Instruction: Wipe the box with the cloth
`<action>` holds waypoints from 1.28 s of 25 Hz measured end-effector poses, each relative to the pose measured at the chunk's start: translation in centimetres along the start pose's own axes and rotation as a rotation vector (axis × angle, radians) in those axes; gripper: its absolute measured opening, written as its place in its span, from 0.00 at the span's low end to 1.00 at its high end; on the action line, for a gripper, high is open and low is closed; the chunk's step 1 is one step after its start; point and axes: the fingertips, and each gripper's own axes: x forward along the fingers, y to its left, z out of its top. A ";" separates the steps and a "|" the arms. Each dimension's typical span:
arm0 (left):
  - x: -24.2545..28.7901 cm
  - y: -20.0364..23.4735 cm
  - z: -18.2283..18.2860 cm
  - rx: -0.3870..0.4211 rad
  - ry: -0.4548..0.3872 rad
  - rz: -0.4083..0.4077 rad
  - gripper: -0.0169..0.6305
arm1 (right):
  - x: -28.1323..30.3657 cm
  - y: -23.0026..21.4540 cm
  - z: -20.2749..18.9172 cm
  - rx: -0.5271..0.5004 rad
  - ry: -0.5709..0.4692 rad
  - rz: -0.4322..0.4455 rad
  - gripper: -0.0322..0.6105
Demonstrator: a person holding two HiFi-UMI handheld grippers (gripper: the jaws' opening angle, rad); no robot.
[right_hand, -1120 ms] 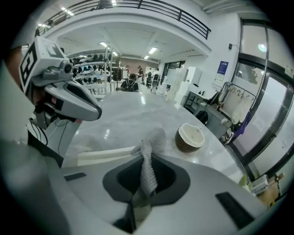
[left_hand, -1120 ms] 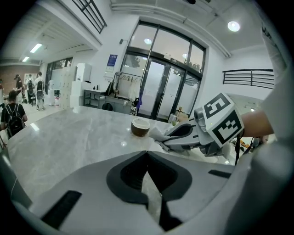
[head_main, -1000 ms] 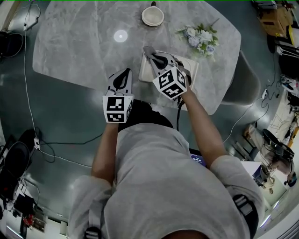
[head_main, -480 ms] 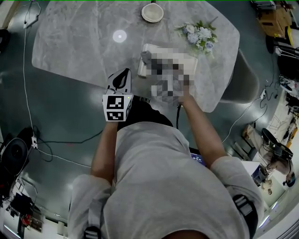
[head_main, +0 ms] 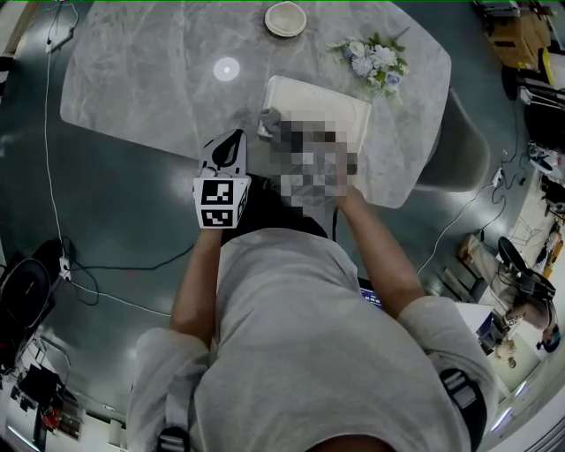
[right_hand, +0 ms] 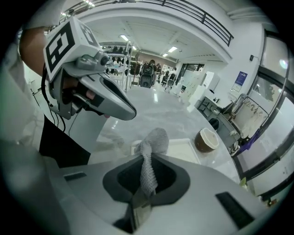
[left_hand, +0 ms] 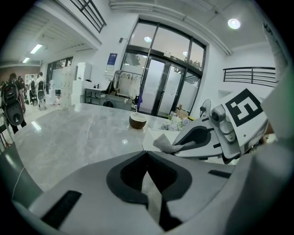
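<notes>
Right gripper (right_hand: 146, 158) jaws pinching cloth (right_hand: 154, 140) at box (head_main: 340, 99) 9 o'clock corner, left gripper (left_hand: 147, 153) jaws pressed together at 8, bowl (head_main: 285, 18) 12, flowers (head_main: 375, 60) 1.

Seen from above, the left arm (head_main: 196, 282) and right arm (head_main: 381, 252) reach forward, elbows bent. The left gripper (head_main: 231, 141) is held level, jaws pressed together with nothing between them. It sits just left of and slightly behind the right gripper (right_hand: 146, 160), whose jaws clamp a cloth (right_hand: 154, 139) that pokes past its tips.
</notes>
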 end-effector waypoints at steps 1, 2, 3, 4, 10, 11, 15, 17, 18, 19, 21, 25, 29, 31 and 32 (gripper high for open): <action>0.0 -0.1 0.0 0.001 0.000 -0.001 0.06 | -0.1 0.3 0.0 0.002 -0.001 0.006 0.11; 0.1 -0.2 0.0 0.003 0.000 -0.001 0.06 | -0.2 0.7 -0.1 0.004 0.000 0.014 0.11; 0.2 -0.4 0.0 0.004 0.000 -0.002 0.06 | -0.4 1.0 -0.3 0.008 0.003 0.024 0.11; 0.4 -0.6 0.0 0.005 0.001 -0.004 0.06 | -0.6 1.4 -0.5 0.015 0.006 0.033 0.11; 0.8 -1.5 0.1 0.019 0.004 -0.018 0.06 | -0.9 1.9 -1.2 0.069 0.000 0.033 0.11; 0.8 -1.5 0.2 0.022 0.005 -0.018 0.06 | -0.9 1.8 -1.1 0.066 -0.001 0.032 0.11; 1.2 -1.6 1.3 0.042 0.000 -0.027 0.06 | -1.9 -0.2 -0.8 0.099 -0.040 -0.011 0.11; 1.7 -1.7 1.9 0.055 0.001 -0.040 0.06 | -2.5 -2.2 -1.0 0.142 -0.053 -0.039 0.11; 2.0 -1.8 2.2 0.062 0.004 -0.048 0.06 | -2.8 -3.2 -1.3 0.156 -0.051 -0.052 0.11; 2.5 -1.8 2.6 0.070 0.008 -0.058 0.06 | -2.9 -4.3 -1.6 0.165 -0.045 -0.064 0.11; 3.4 -2.0 3.5 0.088 0.014 -0.080 0.06 | -3.1 -6.1 -2.2 0.185 -0.033 -0.073 0.12; 5.0 -2.4 5.4 0.115 0.021 -0.118 0.06 | -3.4 -8.8 -2.7 0.235 -0.017 -0.083 0.11; 6.6 -2.3 6.8 0.138 0.025 -0.145 0.06 | -2.5 -10.7 -4.0 0.246 0.031 -0.098 0.11; 7.4 -2.2 7.2 0.150 0.031 -0.154 0.06 | -1.6 -11.2 -4.8 0.251 0.053 -0.088 0.11; 7.7 -2.1 7.4 0.154 0.035 -0.156 0.06 | -1.1 -11.3 -5.1 0.253 0.061 -0.080 0.12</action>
